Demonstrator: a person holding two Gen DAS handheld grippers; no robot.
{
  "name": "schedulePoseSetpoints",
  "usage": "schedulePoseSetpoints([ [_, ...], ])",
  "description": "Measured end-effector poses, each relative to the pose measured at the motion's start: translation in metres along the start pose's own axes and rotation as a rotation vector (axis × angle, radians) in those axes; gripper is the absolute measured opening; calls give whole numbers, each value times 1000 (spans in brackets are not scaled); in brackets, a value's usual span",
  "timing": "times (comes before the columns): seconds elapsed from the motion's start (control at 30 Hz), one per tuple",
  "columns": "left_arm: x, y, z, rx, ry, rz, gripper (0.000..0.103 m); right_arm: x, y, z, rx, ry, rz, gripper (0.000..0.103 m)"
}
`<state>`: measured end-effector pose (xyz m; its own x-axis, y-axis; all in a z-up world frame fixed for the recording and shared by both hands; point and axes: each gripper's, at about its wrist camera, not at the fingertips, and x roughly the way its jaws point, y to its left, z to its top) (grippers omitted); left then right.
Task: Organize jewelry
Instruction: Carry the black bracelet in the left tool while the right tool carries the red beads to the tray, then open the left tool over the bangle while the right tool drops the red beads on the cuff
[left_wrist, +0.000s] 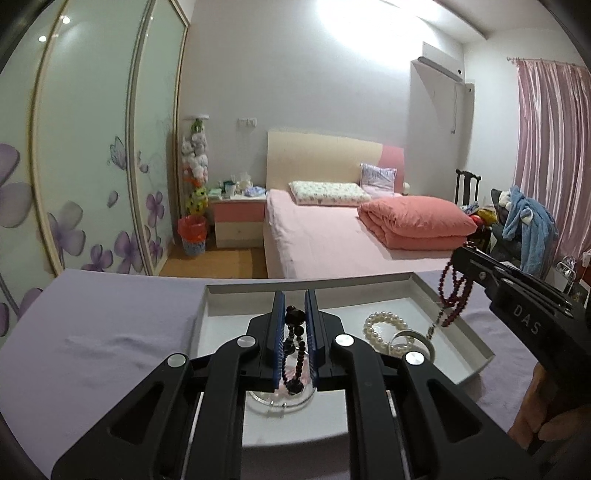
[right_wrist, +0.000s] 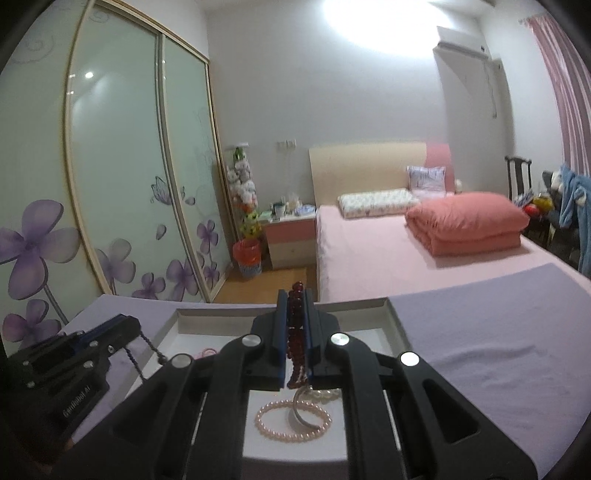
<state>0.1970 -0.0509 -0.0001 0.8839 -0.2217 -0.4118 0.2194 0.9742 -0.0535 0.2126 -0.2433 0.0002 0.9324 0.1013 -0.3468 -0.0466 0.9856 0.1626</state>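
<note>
Two strands held above the white tray (left_wrist: 458, 325): left gripper (left_wrist: 294, 332) clamped on black bead strand (left_wrist: 295, 343), right gripper (right_wrist: 295, 332) clamped on dark red bead strand (right_wrist: 294, 332). Suggest lowering each over bare tray floor, clear of pearl bracelet (left_wrist: 388, 328), before releasing. Only right wrist view shows pink bead bracelet (right_wrist: 291, 417).

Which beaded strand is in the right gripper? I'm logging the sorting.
The dark red bead strand, in the right gripper; the left gripper holds black beads.
</note>
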Motion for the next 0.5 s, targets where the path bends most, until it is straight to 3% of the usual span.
schedulePoseSetpoints([
  [0.1, 17, -3, -1, 8, 42, -19, 12, 25, -3, 1, 27, 74, 20, 13],
  [0.13, 22, -2, -1, 4, 58, -19, 12, 32, -5, 1, 37, 100, 26, 18],
  [0.17, 25, -1, -1, -3, 68, -20, 12, 37, -8, 0, 48, 126, 24, 33],
  [0.2, 28, 2, -1, -23, 86, -26, 12, 38, -8, -1, 55, 130, 22, 39],
  [0.33, 22, 18, -1, -71, 99, -43, 16, 31, -16, -6, 67, 130, 6, 41],
  [0.5, 2, 34, 2, -105, 78, -31, 28, 14, -23, -13, 70, 133, -4, 41],
])
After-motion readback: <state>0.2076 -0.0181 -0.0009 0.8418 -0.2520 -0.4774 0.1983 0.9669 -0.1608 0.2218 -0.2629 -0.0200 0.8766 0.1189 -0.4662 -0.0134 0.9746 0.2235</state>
